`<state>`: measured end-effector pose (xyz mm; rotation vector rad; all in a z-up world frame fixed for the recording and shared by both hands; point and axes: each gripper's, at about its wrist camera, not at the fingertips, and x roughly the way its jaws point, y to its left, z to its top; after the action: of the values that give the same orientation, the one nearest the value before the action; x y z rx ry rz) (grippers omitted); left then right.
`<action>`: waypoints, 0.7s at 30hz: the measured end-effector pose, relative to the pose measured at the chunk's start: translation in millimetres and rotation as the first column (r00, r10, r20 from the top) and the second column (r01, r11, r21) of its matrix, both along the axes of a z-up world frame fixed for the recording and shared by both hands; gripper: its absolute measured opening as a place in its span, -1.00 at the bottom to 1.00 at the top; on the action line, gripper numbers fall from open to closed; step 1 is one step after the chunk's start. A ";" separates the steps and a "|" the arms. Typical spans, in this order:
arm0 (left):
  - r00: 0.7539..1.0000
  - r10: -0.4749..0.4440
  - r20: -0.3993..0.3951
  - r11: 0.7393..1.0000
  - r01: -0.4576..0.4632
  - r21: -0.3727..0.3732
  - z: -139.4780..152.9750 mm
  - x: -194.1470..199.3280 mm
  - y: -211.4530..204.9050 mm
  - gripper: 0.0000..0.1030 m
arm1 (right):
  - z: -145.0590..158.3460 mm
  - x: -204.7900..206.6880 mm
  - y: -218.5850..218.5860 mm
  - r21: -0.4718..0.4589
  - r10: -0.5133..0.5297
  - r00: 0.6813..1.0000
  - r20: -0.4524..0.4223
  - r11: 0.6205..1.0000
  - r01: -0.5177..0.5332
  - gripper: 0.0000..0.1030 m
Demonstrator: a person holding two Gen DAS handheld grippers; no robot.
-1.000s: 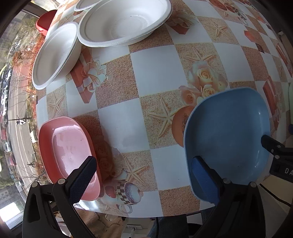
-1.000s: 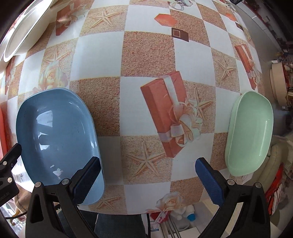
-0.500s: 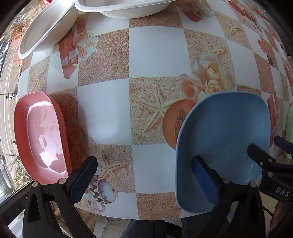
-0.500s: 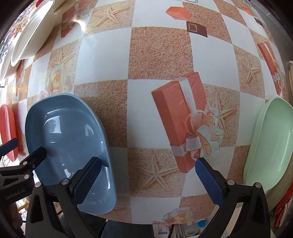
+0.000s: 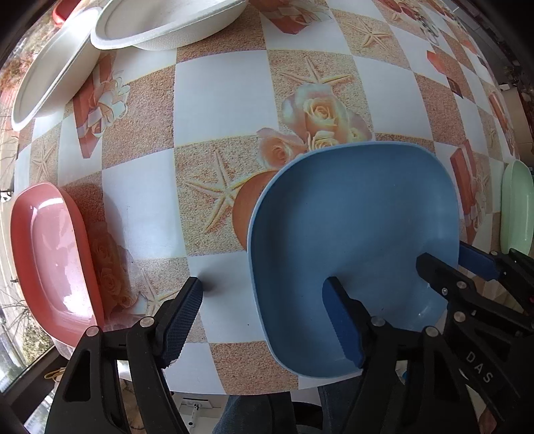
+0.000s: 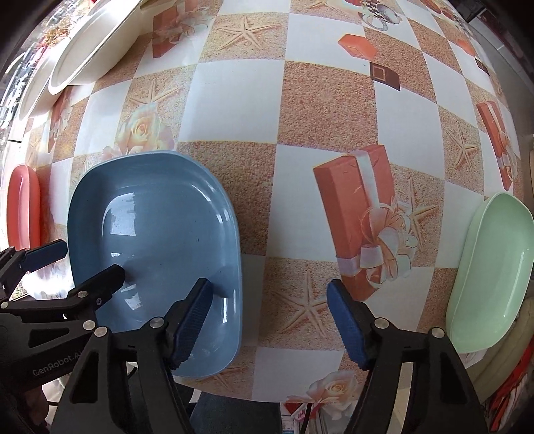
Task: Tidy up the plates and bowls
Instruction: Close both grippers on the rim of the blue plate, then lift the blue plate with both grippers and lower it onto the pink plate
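Now both grippers crowd the blue plate (image 5: 353,233), which sits at the near edge of the table (image 5: 220,100), between the pink plate (image 5: 50,253) on the left and the green plate (image 6: 494,267) well off to the right. Left gripper (image 5: 263,320) is spread wide, straddling the plate's left rim, one finger inside, one outside on the cloth. Right gripper (image 6: 270,320) is just as wide, straddling the right rim. Nothing is pinched yet! Two white bowls (image 5: 167,20) wait at the far side. The risk, I'd say: that glossy rim sits close to the table's edge, so one jaw closing first could tip or skate it off.
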<state>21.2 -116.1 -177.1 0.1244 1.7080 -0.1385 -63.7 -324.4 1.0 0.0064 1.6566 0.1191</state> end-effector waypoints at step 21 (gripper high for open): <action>0.998 -0.036 0.048 0.999 0.035 0.029 40.1 -36.9 27.2 -0.45 | 2.4 -24.2 91.4 0.089 -0.029 0.995 -0.100 0.995 0.038 -0.58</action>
<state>-15.7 -88.9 -137.0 0.1779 1.6607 -0.1362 -87.9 -232.9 3.3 0.1104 1.7481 0.1705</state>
